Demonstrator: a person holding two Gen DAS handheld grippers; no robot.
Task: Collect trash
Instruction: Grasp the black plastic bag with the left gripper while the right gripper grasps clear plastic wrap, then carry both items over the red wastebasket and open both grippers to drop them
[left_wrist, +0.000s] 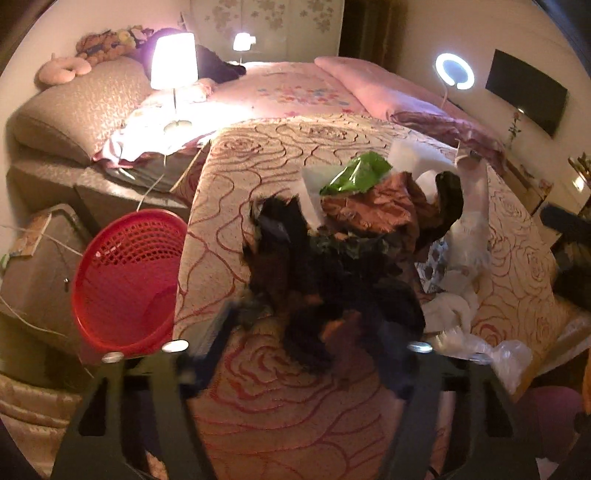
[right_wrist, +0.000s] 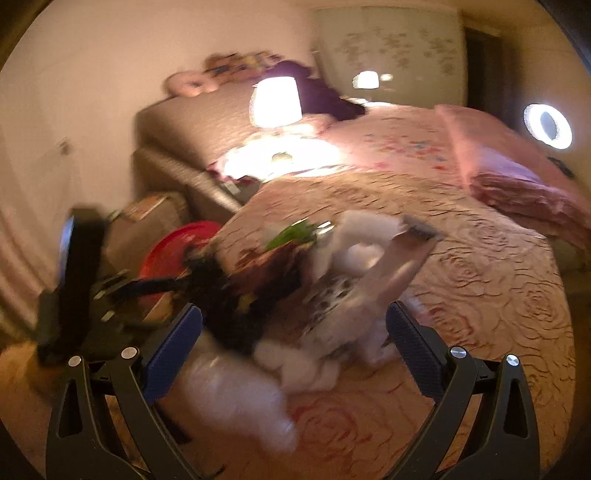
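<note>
A pile of trash lies on the rose-patterned bedspread (left_wrist: 258, 413): dark crumpled wrappers (left_wrist: 325, 280), a brown wrapper (left_wrist: 376, 210), a green wrapper (left_wrist: 354, 173) and white tissues (left_wrist: 454, 306). My left gripper (left_wrist: 314, 332) is open, its blurred fingers on either side of the dark wrappers. My right gripper (right_wrist: 295, 354) is open and empty just in front of the white tissues (right_wrist: 306, 365) and a patterned wrapper (right_wrist: 332, 306). The left gripper shows at the left of the right wrist view (right_wrist: 122, 288). A red mesh basket (left_wrist: 125, 280) stands beside the bed, left of the pile.
A lit table lamp (left_wrist: 173, 62) stands on the bed beyond the pile. A pink pillow (left_wrist: 384, 92) lies at the far right. A ring light (left_wrist: 454, 72) and a wall TV (left_wrist: 526, 92) are at the right. A clear plastic bag (left_wrist: 506, 354) lies at the bed's edge.
</note>
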